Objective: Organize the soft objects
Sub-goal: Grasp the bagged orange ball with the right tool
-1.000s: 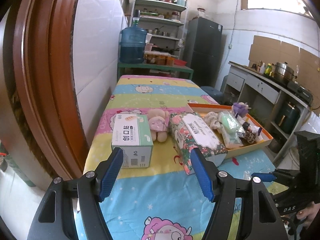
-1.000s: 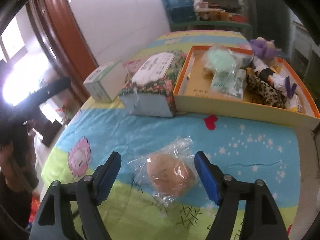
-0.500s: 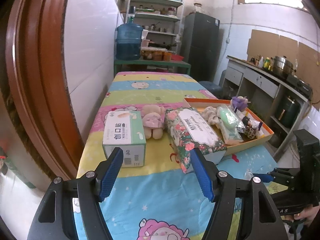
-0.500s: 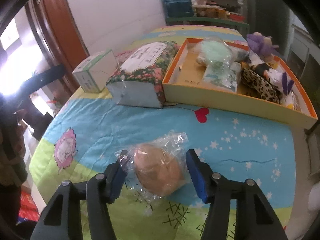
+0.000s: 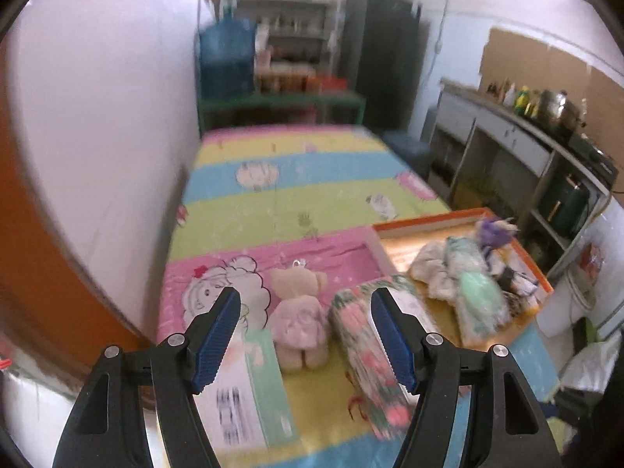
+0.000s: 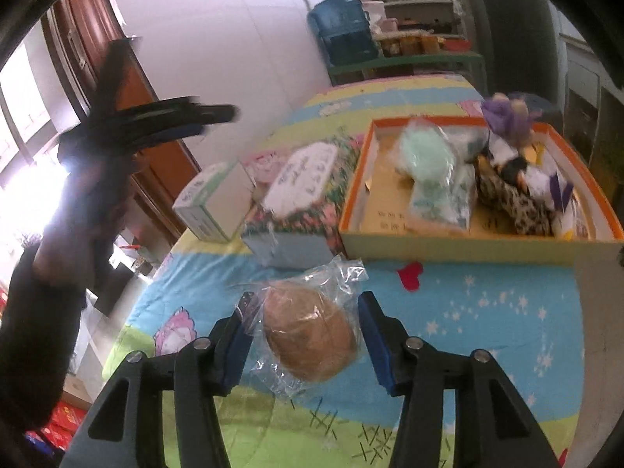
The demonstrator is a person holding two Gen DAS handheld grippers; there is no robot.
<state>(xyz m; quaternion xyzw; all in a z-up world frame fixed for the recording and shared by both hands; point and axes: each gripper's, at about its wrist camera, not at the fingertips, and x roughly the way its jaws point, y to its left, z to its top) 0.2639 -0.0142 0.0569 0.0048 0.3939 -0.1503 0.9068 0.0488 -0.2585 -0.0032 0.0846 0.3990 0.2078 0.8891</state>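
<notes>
Right gripper (image 6: 304, 331): jaws closing on the bagged bun (image 6: 308, 335), a brown round bun in clear crinkled plastic. Both blue pads now lie against the wrapper; a second ago they stood wide on either side with the bun lying free on the table between them. The bun now sits higher between the fingers, over the blue-and-green part of the patterned tablecloth (image 6: 487, 312) near the table's front edge, just short of the tray.

Left gripper (image 5: 304, 331): jaws well apart, nothing between the pads, width much as a second ago. Its view has shifted forward along the table and is motion-blurred; the plush bear (image 5: 298, 312) now shows between the fingers, where earlier it lay farther off. In the right wrist view this gripper appears as a dark blurred shape raised at the left, borne by the person's hand (image 6: 78, 210).

Orange tray (image 6: 448, 241): on the table's right side, holding a mint-green pack (image 6: 429, 156), a purple plush (image 6: 503, 117), a leopard-print item (image 6: 518, 202) and other soft goods. Contents unchanged.

Floral tissue pack (image 6: 304, 191): touching the tray's left wall, place unchanged.

White-and-green box (image 6: 210, 202): left of the tissue pack, near the table's left edge, place unchanged.
</notes>
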